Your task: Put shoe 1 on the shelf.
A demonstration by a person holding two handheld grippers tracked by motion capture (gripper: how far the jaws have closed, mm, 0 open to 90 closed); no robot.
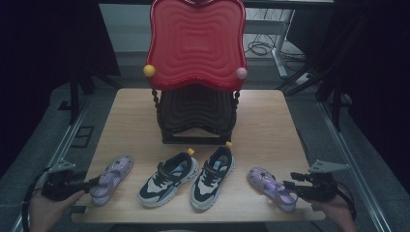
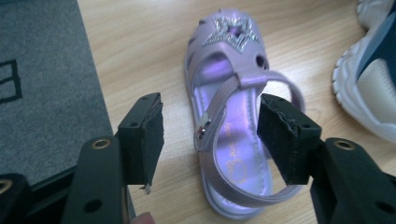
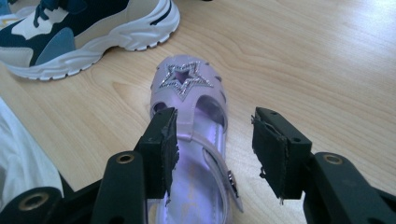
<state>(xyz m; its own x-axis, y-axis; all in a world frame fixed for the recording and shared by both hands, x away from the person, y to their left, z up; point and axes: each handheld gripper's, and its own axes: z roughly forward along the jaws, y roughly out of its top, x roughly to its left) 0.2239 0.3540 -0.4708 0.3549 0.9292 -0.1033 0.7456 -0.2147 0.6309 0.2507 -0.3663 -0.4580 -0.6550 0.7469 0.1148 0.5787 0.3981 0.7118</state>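
Wooden table (image 1: 270,121) carries everything. Far side of it from both grippers: red two-tier rack (image 1: 196,43), upper tray tipped up toward the camera, dark lower shelf (image 1: 197,113) under it, yellow knob (image 1: 149,70) and pink knob (image 1: 241,73) on its posts.

Between the two grippers, mid-table: pair of navy/white sneakers, left sneaker (image 1: 168,179) and right sneaker (image 1: 212,177), side by side, toes pointing at the rack.

Left gripper (image 1: 83,185): held in the person's left hand at the table's near left corner. Jaws spread, pads bare. In the left gripper view the left purple sandal (image 2: 233,121) lies flat on the wood straight ahead of the jaws, heel end between the pads, star toe away from them. The pad on that view's right (image 2: 275,135) sits just beside the heel strap; I can't tell if it touches. The pad on that view's left (image 2: 152,135) is clear of the shoe. Not pinching.

Right gripper (image 1: 290,186): in the right hand at the near right corner. Jaws spread. In the right gripper view the right purple sandal (image 3: 191,140) lies flat ahead, heel end between the pads, silver star toe pointing away. The pad on that view's left (image 3: 166,149) overlaps the sandal's edge; contact unclear. The other pad stands apart from it. No squeeze visible.

White cloth (image 3: 18,154) just beside the right gripper in its own view.
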